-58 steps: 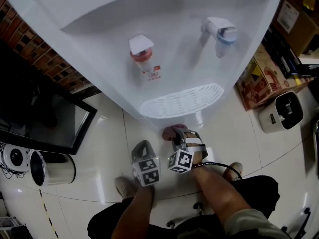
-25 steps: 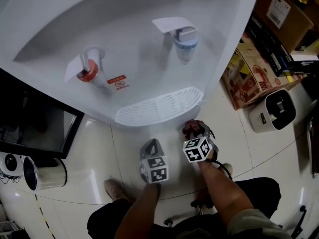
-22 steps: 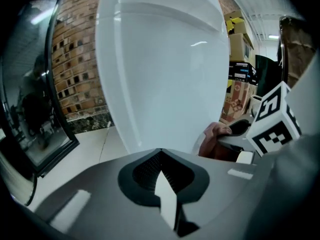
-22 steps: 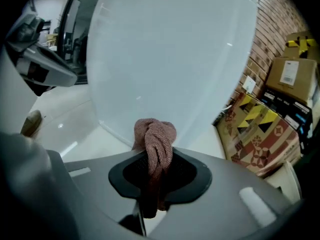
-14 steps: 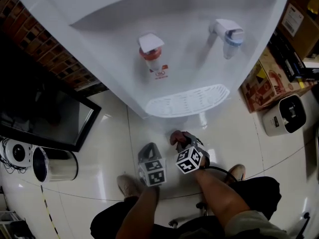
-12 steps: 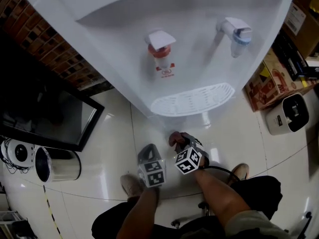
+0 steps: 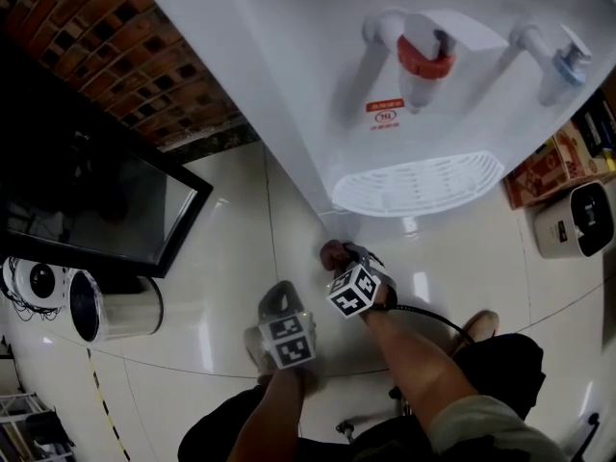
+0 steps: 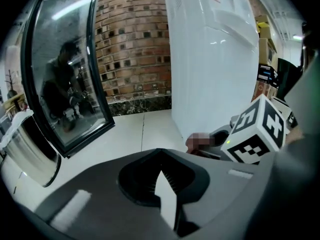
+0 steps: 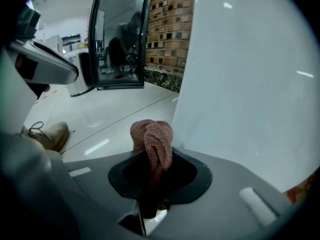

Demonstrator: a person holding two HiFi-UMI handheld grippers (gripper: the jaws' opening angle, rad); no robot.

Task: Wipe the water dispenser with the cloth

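Note:
The white water dispenser (image 7: 318,75) fills the top of the head view, with a red tap (image 7: 423,56), a blue tap (image 7: 568,58) and a white drip tray (image 7: 419,183). My right gripper (image 7: 339,258) is shut on a bunched brownish-pink cloth (image 7: 334,253), low by the dispenser's left front corner below the tray. In the right gripper view the cloth (image 9: 152,134) sticks up from the jaws, right beside the dispenser's white wall (image 9: 250,84). My left gripper (image 7: 277,301) hangs over the floor just left of the right one, jaws together and empty (image 8: 160,156).
A black glass-door cabinet (image 7: 87,210) and a steel bin (image 7: 115,306) stand at the left against a brick wall (image 7: 144,56). A cardboard box (image 7: 568,157) and a white appliance (image 7: 573,221) sit on the right. The person's shoe (image 7: 476,325) rests on the glossy floor.
Both grippers have shifted left along the dispenser's base, from under the drip tray's right end to its left front corner. The cloth stays in the right jaws.

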